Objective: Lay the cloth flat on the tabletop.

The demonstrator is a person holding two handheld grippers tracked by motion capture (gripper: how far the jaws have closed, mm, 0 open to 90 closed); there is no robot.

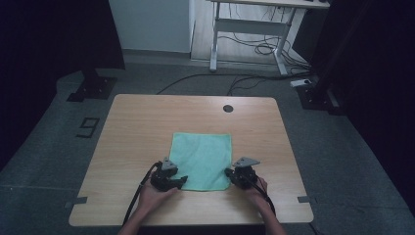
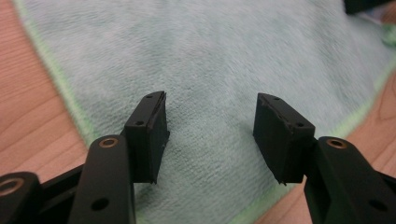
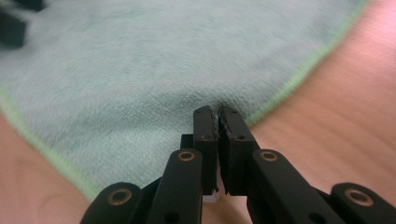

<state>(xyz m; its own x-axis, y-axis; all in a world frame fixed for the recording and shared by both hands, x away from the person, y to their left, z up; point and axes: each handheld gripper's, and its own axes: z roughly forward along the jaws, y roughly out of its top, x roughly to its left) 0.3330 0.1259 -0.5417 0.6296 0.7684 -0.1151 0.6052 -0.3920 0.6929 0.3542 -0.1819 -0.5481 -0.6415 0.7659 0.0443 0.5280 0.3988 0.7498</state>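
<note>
Pinching the green cloth (image 3: 154,70) near its right front corner, our right claw (image 3: 217,114) pressed together, a pucker at its tips in the right gripper view, our left claw (image 2: 210,130) spread above the left front corner, cloth flat on the bench (image 1: 137,122) in the high view.

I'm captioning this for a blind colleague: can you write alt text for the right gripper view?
The right gripper's two black fingers are shut together, pinching the near edge of a pale green cloth that puckers at their tips. The cloth lies on a wooden table.
</note>
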